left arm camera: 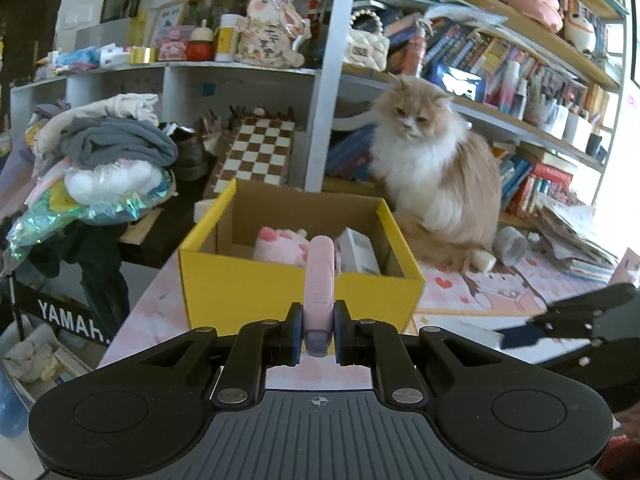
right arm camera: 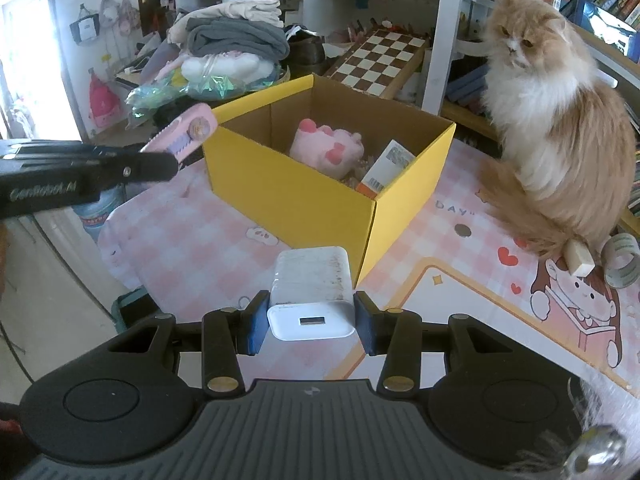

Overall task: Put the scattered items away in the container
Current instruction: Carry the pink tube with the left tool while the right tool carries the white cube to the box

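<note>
A yellow cardboard box [left arm camera: 296, 292] [right arm camera: 288, 196] stands open on the pink checked table mat. Inside lie a pink paw plush [left arm camera: 280, 246] [right arm camera: 326, 150] and a small white carton [left arm camera: 356, 254] [right arm camera: 390, 164]. My left gripper [left arm camera: 318, 332] is shut on a slim pink utility knife [left arm camera: 319, 280], held just short of the box's near wall; the right wrist view shows that knife [right arm camera: 184, 132] left of the box. My right gripper [right arm camera: 310, 316] is shut on a white USB charger block [right arm camera: 312, 292], in front of the box's near corner. The right gripper's fingers [left arm camera: 520, 334] show at the left view's right edge.
A fluffy cream cat [left arm camera: 436, 172] [right arm camera: 560, 128] sits on the mat right of the box. By it lie a tape roll [right arm camera: 622, 266], a small beige block [right arm camera: 580, 262] and a coin [right arm camera: 463, 230]. A chessboard [right arm camera: 380, 62], piled clothes [left arm camera: 112, 144] and bookshelves [left arm camera: 520, 80] stand behind.
</note>
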`<state>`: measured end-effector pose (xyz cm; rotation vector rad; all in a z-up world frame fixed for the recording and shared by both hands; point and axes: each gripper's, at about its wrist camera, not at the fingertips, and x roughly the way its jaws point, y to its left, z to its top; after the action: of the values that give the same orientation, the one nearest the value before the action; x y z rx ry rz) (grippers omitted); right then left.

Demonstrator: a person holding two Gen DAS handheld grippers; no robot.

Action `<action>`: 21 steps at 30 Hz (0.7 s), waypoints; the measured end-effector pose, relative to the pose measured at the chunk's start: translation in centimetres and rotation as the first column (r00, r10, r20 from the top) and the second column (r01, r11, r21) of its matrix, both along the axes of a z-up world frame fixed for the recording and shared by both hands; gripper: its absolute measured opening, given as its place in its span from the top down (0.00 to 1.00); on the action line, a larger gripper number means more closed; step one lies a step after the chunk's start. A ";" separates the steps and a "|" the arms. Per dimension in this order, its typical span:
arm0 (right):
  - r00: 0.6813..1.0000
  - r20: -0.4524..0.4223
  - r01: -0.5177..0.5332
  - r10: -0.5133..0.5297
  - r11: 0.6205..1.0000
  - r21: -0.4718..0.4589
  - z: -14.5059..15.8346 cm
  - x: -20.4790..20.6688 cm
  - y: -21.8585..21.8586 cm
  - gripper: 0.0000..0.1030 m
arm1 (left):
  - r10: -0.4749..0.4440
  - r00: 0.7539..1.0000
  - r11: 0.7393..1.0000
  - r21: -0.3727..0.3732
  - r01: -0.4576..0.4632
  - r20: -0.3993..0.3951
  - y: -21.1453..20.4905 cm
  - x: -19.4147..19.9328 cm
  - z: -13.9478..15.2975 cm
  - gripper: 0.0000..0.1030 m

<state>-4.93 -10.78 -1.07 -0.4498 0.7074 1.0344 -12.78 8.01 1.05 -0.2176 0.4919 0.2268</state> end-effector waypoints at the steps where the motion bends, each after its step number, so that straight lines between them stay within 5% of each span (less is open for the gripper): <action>1: 1.000 0.002 0.002 -0.002 1.000 0.002 0.1 0.1 0.0 0.60 | 0.002 1.000 1.000 0.004 -0.002 0.005 0.3 0.3 0.1 0.87; 11: 0.999 0.041 0.030 -0.032 0.998 0.051 1.8 1.5 1.0 0.60 | 0.015 0.999 0.999 0.039 -0.016 0.046 2.9 3.8 1.1 0.87; 21: 0.998 0.052 0.042 -0.046 0.996 0.079 2.9 3.3 2.3 0.60 | 0.014 1.000 0.997 0.070 -0.014 0.001 4.7 9.0 0.0 0.87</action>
<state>-1.64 -8.44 1.84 -0.3916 0.6242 1.0009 -3.81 12.73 1.03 -0.1526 0.4808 0.2573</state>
